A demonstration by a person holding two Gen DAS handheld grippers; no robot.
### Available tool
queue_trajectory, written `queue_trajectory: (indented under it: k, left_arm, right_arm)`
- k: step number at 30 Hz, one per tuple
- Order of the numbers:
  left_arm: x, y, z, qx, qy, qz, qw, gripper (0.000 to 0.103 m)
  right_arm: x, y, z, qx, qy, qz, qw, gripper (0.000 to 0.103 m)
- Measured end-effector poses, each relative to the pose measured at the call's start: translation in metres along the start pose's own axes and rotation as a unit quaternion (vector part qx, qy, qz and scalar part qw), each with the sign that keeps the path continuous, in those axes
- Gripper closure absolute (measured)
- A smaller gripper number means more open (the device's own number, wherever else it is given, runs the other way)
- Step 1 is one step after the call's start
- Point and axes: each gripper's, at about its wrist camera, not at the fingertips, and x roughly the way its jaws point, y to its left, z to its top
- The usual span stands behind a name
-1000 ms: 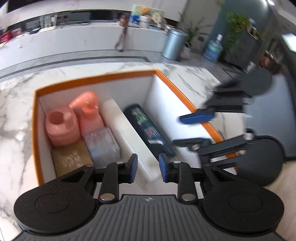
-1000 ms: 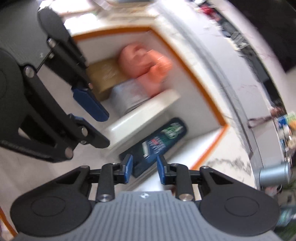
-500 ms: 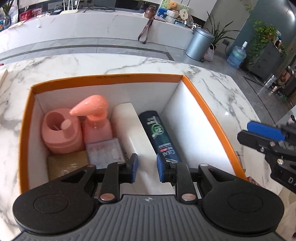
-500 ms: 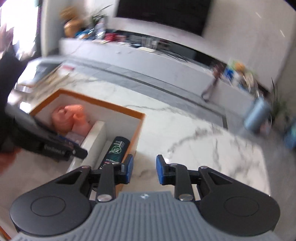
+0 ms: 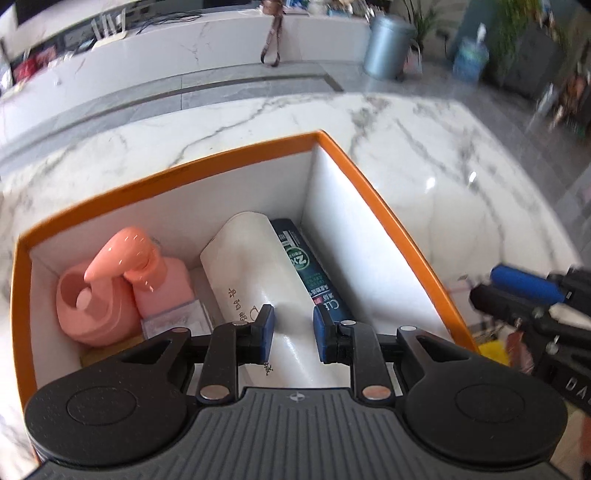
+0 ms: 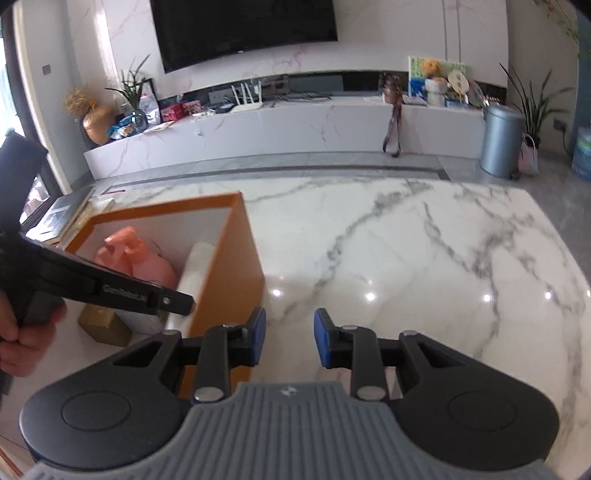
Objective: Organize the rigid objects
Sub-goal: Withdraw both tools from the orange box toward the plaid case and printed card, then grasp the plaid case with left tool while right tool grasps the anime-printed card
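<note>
Left wrist view: our left tool point(image 5: 290, 334) hangs slightly apart, empty, above the white tube point(image 5: 258, 280); dropping carelessly could jam the orange box point(image 5: 373, 192).

A big black TV point(image 6: 243, 31) is hanging on the white marble wall point(image 6: 388, 33). Under it a long white shelf point(image 6: 295, 125) is holding lots of small stuff. A grey bin point(image 6: 502, 138) is standing on the grey floor point(image 6: 546, 184) w/ green plants point(image 6: 532, 99) nearby. Lights are shining on the white marble table point(image 6: 406, 258).
</note>
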Motion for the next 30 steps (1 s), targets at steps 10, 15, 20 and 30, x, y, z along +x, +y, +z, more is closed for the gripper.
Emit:
queue_trajectory:
  k: [10,15,20,30]
  left_arm:
    - [0.018,-0.034,0.002,0.087,0.041,0.076,0.9924,0.081]
    - [-0.005,-0.037,-0.004,0.074,0.014,0.072,0.9946,0.081]
    - [-0.057,-0.063,-0.016,0.089,-0.043,0.043,0.9942,0.078]
    - [-0.101,-0.136,-0.036,0.162,-0.069,-0.005,0.9844,0.069]
  right_arm:
    - [-0.008,-0.048,-0.002,0.063,0.002,-0.017,0.998,0.066]
    - [-0.018,-0.072,-0.005,0.078,0.026,-0.021,0.996,0.063]
    - [-0.029,-0.095,-0.019,0.078,0.08,-0.034,0.993,0.054]
    - [-0.059,-0.125,-0.048,0.083,0.145,-0.011,0.986,0.053]
